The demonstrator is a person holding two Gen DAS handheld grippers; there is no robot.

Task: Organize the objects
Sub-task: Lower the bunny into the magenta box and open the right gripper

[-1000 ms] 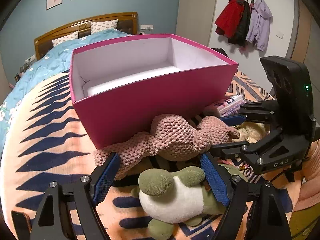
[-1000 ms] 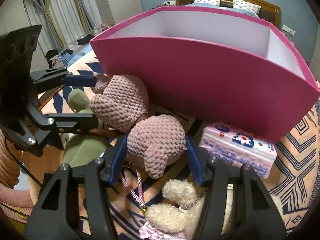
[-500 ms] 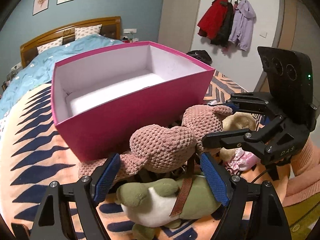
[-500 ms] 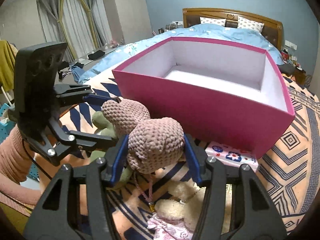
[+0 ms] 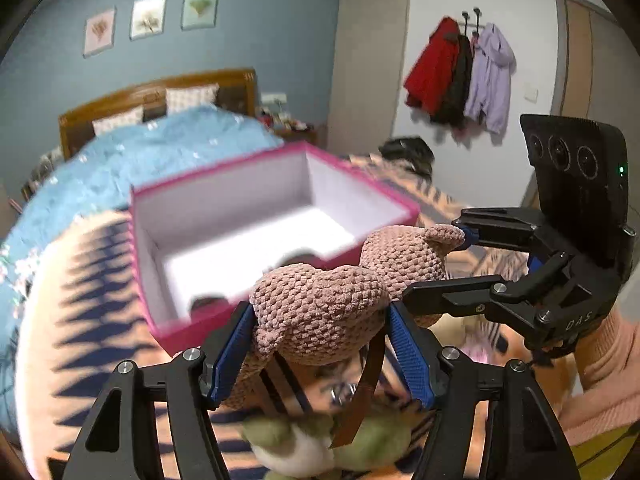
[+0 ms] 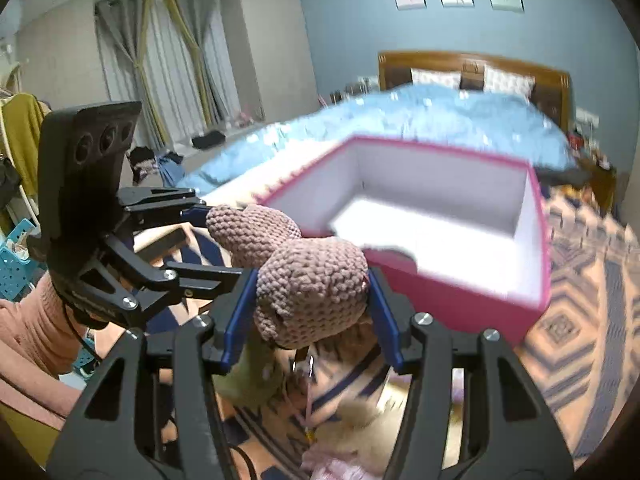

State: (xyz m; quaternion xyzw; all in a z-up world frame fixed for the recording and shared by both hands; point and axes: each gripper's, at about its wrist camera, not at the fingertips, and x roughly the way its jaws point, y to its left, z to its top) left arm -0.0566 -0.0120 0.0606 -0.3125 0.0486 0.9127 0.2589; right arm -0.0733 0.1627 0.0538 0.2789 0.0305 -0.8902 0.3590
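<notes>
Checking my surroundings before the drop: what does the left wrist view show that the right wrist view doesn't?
Left wrist only: coats hanging on the wall and the green plush below.
Right wrist only: curtains and a blue basket.
Both: the crocheted pink toy gripped by the left claw and right claw, and the pink box.

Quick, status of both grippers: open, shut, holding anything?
Left gripper: shut on the pink knitted toy.
Right gripper: shut on the same pink knitted toy, at its other end, near the pink box.
</notes>
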